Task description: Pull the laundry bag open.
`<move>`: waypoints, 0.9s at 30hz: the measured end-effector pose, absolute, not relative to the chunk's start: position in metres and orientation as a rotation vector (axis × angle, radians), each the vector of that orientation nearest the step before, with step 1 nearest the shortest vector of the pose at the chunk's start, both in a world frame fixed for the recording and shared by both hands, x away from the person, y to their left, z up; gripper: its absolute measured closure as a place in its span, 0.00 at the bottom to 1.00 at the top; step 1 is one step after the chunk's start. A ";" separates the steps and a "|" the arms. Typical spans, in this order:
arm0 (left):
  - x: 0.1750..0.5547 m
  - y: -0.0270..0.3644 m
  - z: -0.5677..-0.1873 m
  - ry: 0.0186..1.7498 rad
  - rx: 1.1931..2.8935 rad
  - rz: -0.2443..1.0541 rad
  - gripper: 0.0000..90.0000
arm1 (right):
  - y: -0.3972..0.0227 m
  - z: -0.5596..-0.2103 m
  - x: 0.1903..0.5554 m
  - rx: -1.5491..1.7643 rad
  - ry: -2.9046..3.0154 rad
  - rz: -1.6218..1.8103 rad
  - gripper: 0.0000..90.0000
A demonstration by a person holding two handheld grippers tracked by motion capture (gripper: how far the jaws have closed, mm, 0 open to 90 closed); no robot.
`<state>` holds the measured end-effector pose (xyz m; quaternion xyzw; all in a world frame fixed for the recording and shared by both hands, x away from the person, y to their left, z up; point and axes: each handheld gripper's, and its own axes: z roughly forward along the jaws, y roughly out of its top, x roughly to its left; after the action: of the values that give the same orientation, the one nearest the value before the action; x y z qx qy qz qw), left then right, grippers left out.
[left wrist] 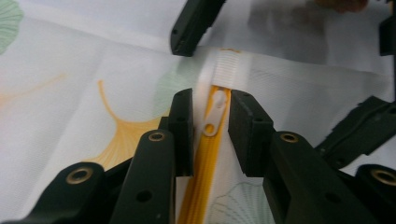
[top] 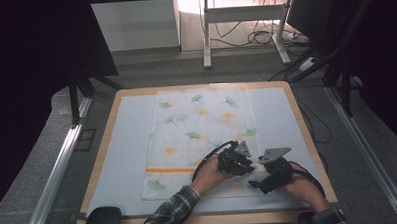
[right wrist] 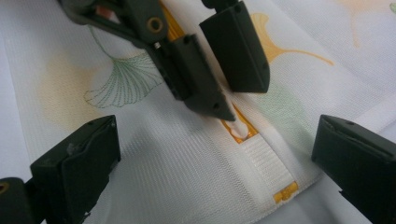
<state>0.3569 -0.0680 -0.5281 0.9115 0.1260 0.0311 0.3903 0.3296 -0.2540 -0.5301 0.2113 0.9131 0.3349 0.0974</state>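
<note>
**Zipper pull between the jaws**

We see the pillowcase (top: 202, 137) flat on the desk (top: 276, 114); its orange zipper (left wrist: 203, 182) runs along the near edge. The left gripper (left wrist: 211, 114) brackets the white zipper pull (left wrist: 214, 116), lying along the zipper, without clearly pressing it. The right gripper (right wrist: 215, 154) is spread wide over the zipper's end.

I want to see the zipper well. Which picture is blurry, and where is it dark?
Left gripper view: zipper pull sharp, near jaws soft. Right gripper view: pillowcase weave crisp, edges soft. High view: table evenly lit, surroundings dark, glare at the top.
</note>
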 end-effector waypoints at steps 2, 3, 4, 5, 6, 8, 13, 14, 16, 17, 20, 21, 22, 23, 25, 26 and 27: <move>0.356 -0.070 -0.528 0.331 2.322 0.112 0.84 | -0.254 -0.530 0.330 0.627 2.703 0.992 0.01; 0.356 -0.070 -0.527 0.310 2.348 0.135 0.87 | -0.254 -0.530 0.330 0.627 2.702 0.991 0.01; 0.354 -0.071 -0.526 0.310 2.348 0.146 0.88 | -0.254 -0.530 0.330 0.628 2.702 0.990 0.01; 0.354 -0.072 -0.525 0.298 2.366 0.160 0.90 | -0.254 -0.530 0.330 0.628 2.702 0.989 0.01; 0.353 -0.073 -0.525 0.302 2.363 0.159 0.91 | -0.254 -0.530 0.330 0.628 2.703 0.989 0.01; 0.352 -0.072 -0.523 0.285 2.362 0.172 0.94 | -0.254 -0.530 0.329 0.633 2.701 0.990 0.01; 0.351 -0.073 -0.521 0.275 2.380 0.149 1.00 | -0.254 -0.530 0.329 0.636 2.701 0.991 0.01; 0.350 -0.074 -0.521 0.279 2.381 0.141 1.00 | -0.254 -0.530 0.329 0.637 2.700 0.991 0.01; 0.351 -0.075 -0.521 0.287 2.378 0.123 0.99 | -0.254 -0.530 0.329 0.638 2.700 0.992 0.01; 0.352 -0.075 -0.521 0.291 2.379 0.118 0.99 | -0.254 -0.530 0.329 0.638 2.701 0.993 0.01; 0.353 -0.076 -0.523 0.306 2.360 0.099 0.97 | -0.254 -0.530 0.329 0.635 2.702 0.991 0.01; 0.353 -0.077 -0.524 0.311 2.354 0.096 0.95 | -0.254 -0.530 0.329 0.635 2.701 0.991 0.01; 0.353 -0.078 -0.525 0.318 2.343 0.091 0.95 | -0.254 -0.530 0.329 0.636 2.701 0.991 0.01; 0.353 -0.078 -0.525 0.322 2.342 0.085 0.93 | -0.254 -0.530 0.329 0.636 2.701 0.991 0.01; 0.353 -0.080 -0.525 0.326 2.338 0.084 0.93 | -0.254 -0.530 0.329 0.637 2.700 0.991 0.01; 0.353 -0.080 -0.525 0.325 2.340 0.083 0.96 | -0.254 -0.530 0.329 0.638 2.700 0.991 0.01; 0.354 -0.079 -0.524 0.320 2.349 0.077 0.99 | -0.254 -0.530 0.329 0.638 2.699 0.991 0.01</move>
<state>0.3544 -0.0788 -0.5244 0.9179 0.1252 0.0299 0.3754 0.3289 -0.2539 -0.5302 0.2157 0.9120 0.3347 0.0981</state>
